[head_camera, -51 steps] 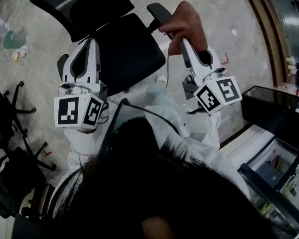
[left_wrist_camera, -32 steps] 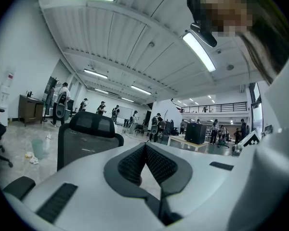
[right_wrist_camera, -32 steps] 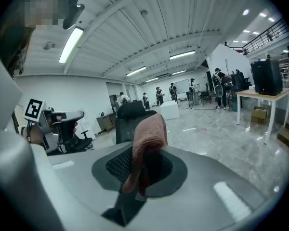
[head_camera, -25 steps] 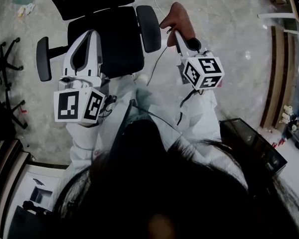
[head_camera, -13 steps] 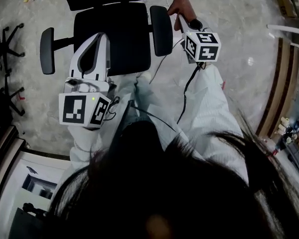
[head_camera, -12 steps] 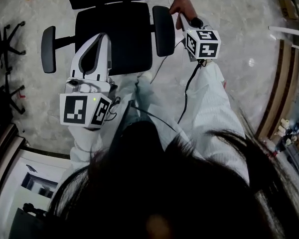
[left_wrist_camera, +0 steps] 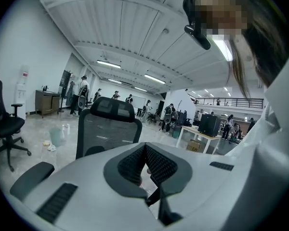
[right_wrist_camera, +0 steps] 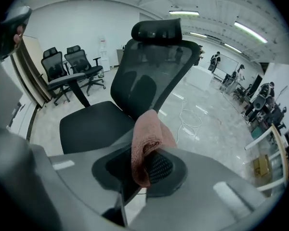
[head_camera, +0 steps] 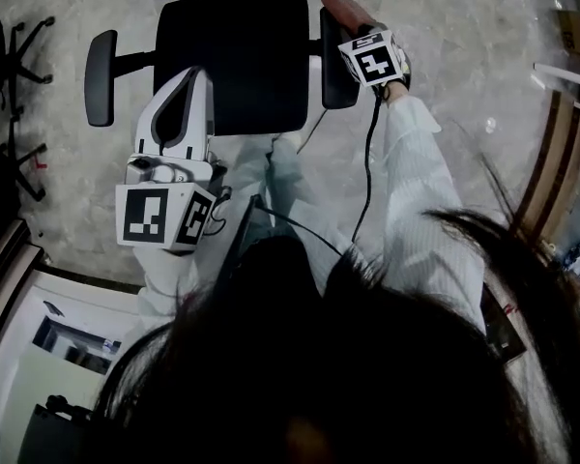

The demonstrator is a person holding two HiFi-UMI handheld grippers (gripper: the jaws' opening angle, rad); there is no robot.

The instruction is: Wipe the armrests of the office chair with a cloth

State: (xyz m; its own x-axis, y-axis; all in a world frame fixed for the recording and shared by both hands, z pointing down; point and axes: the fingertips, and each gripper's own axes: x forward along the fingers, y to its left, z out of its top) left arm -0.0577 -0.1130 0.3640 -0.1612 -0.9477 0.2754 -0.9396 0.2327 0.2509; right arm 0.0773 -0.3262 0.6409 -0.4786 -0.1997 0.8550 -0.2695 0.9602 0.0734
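Note:
The black office chair [head_camera: 232, 56] faces me, with its left armrest [head_camera: 100, 75] and right armrest [head_camera: 336, 77] on either side of the seat. My right gripper [head_camera: 346, 19] is shut on a pink cloth [head_camera: 334, 4], which hangs over the far end of the right armrest; whether it touches the pad is hidden. In the right gripper view the cloth [right_wrist_camera: 148, 141] bulges out of the jaws in front of the backrest [right_wrist_camera: 149, 85]. My left gripper [head_camera: 195, 75] hovers over the seat's near left part, shut and holding nothing. Its pads [left_wrist_camera: 156, 163] meet before the backrest [left_wrist_camera: 108, 129].
More office chairs stand at the left [head_camera: 5, 56] and by the wall [right_wrist_camera: 70, 66]. A white cable [right_wrist_camera: 190, 117] lies on the floor past the chair. Low furniture [head_camera: 39, 327] is at my near left. People and a table [left_wrist_camera: 197, 136] are far off.
The chair has come round to face me squarely. My right gripper has moved forward with the cloth to the right armrest's far end. The left gripper has barely moved.

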